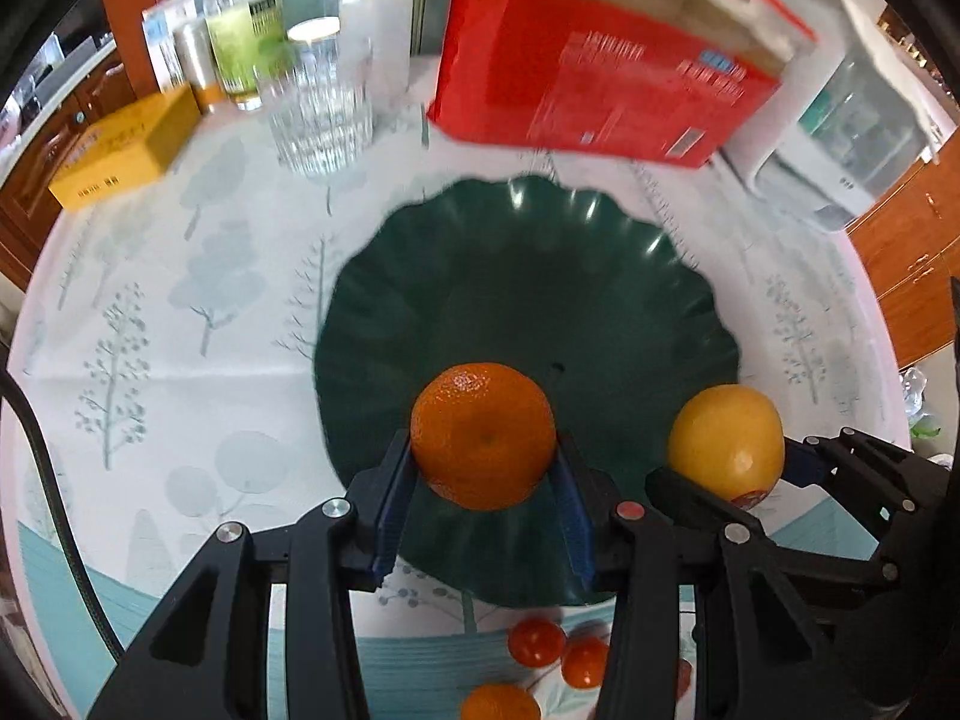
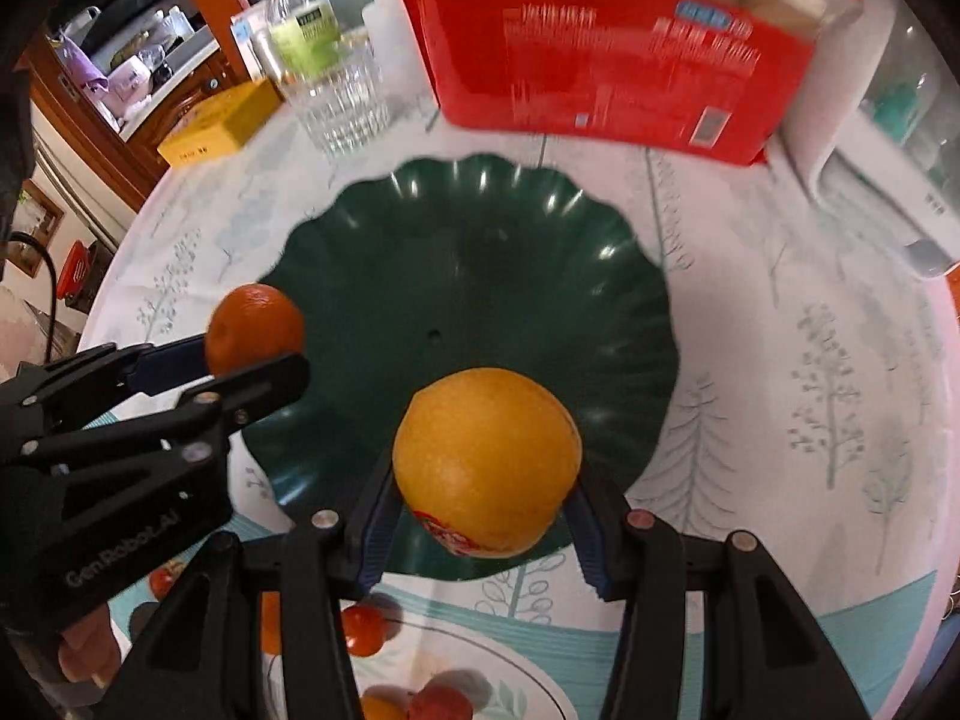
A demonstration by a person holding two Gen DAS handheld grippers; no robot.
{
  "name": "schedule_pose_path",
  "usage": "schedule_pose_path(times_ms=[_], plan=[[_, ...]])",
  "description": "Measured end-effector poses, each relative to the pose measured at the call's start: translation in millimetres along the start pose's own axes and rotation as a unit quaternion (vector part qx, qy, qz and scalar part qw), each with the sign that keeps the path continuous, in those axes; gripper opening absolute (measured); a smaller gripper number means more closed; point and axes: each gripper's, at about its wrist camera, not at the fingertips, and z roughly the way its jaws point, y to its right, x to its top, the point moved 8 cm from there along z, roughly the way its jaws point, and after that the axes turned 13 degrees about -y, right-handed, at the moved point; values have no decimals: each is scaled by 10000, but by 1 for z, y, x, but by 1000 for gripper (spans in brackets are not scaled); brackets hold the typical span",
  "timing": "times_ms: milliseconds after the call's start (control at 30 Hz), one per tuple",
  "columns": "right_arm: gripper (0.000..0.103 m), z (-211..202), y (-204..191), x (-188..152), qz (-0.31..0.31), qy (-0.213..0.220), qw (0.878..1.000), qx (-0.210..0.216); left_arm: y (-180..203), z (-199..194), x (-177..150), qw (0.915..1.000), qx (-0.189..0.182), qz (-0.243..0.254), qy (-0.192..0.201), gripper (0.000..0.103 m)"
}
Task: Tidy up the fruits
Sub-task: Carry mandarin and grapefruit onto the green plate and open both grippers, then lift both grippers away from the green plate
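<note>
I see a round counter under a tree-print cloth, wooden cabinets beyond its rim. Left to right along the back stand a yellow box, a bottle, a glass, a red box and a white appliance, crowding the far edge. The green dish lies bare mid-counter. My left tool grips a tangerine over its near rim; my right tool clamps an orange just beside. Small fruits lie below.
</note>
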Motion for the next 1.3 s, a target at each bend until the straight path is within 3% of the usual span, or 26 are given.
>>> schedule_pose_path(times_ms=[467, 533, 633, 767, 1067, 1300], plan=[[52, 29, 2, 8, -205, 65, 9996, -203, -8, 35, 12, 9998, 126, -15, -127, 47], [55, 31, 1, 7, -184, 153, 9995, -198, -6, 36, 12, 9999, 100, -16, -108, 71], [62, 25, 1, 8, -150, 431, 9987, -233, -6, 32, 13, 10000, 50, -51, 21, 85], [72, 12, 0, 10, -189, 770, 9964, -288, -3, 29, 11, 10000, 2, -33, 46, 85], [72, 0, 2, 8, -4, 1131, 9935, -144, -7, 6, 7, 9985, -174, -235, 465, 85], [72, -1, 1, -2, 144, 1031, 9946, 19, -1, -15, -3, 9971, -31, -53, 761, 85]])
